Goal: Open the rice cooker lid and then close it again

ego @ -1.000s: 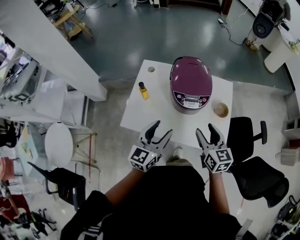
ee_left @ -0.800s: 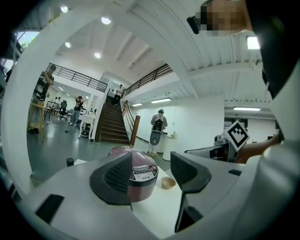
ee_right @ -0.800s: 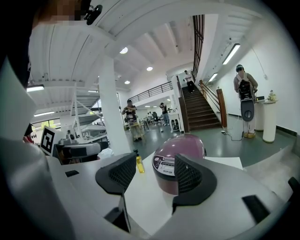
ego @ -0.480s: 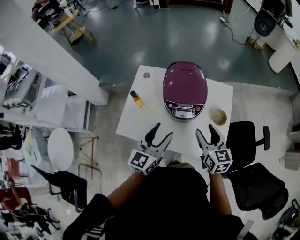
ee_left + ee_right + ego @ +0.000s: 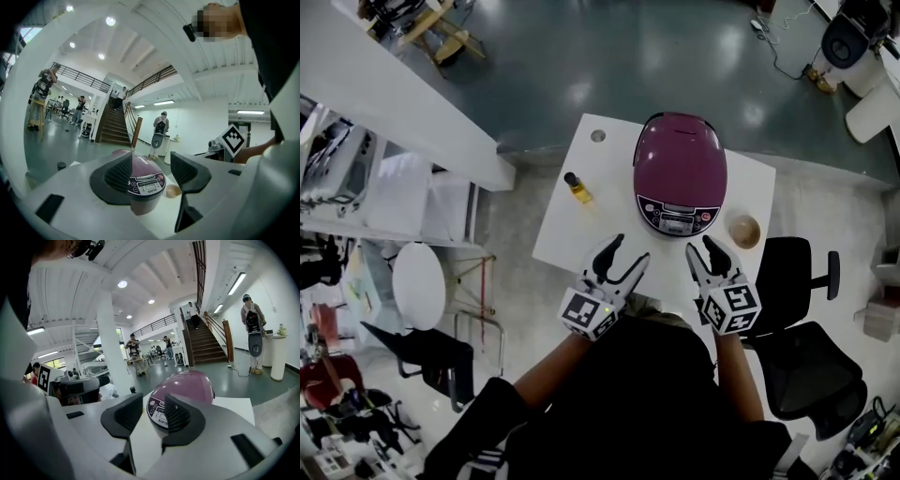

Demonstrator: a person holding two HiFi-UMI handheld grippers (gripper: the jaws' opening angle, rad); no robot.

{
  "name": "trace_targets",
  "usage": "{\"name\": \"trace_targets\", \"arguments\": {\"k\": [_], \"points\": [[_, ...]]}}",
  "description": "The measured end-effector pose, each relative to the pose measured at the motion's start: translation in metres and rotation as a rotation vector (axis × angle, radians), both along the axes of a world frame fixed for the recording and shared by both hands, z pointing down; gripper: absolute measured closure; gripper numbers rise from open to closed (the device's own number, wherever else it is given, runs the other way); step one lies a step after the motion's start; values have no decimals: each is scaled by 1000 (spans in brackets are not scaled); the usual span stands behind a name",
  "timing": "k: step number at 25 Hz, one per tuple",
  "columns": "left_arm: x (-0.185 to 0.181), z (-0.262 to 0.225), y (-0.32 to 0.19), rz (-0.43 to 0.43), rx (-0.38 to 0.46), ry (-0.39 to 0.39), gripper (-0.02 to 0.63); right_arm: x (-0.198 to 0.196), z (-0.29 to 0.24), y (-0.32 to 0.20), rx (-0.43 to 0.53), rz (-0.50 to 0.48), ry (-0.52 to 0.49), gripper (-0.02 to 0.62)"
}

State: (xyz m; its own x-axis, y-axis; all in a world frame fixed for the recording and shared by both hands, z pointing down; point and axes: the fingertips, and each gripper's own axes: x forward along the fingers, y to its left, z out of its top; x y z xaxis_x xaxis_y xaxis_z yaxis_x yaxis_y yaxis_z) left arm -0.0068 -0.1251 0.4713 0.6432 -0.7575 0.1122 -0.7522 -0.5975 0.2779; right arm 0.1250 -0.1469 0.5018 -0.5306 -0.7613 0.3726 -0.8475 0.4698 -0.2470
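The purple rice cooker (image 5: 680, 173) stands on the white table (image 5: 609, 211) with its lid shut. In the head view, a small bottle (image 5: 577, 187) is left of it and a bowl (image 5: 743, 230) right. In front of the cooker, not touching it, the left gripper (image 5: 628, 253) has its fingers spread and empty. The right gripper (image 5: 705, 251) beside it is closing its fingers on nothing.

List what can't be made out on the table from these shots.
Rice cooker button labels: too small in every view; the left gripper's jaw also covers the cooker's left side in the left gripper view.
Bowl contents: too small in the head view, side-on in the left gripper view.
Bottle label: too small in the head view.
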Motion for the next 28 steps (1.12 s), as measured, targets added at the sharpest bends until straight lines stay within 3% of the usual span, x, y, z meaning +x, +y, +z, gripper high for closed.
{"name": "trace_targets", "arguments": {"k": [2,5,15,28], "points": [[0,5,-7,24,-24,-2,373,-4,-4,-6,5,23,-6,531],[-3,10,-18,44,-49,3,373,-10,-5,-16,10,43,15,586],[-11,11,-53,97,-11,42,373,-22,36,-56,-82,44,189,595],[-20,9,-78,160,2,67,373,-23,100,-81,-223,53,294,595]]}}
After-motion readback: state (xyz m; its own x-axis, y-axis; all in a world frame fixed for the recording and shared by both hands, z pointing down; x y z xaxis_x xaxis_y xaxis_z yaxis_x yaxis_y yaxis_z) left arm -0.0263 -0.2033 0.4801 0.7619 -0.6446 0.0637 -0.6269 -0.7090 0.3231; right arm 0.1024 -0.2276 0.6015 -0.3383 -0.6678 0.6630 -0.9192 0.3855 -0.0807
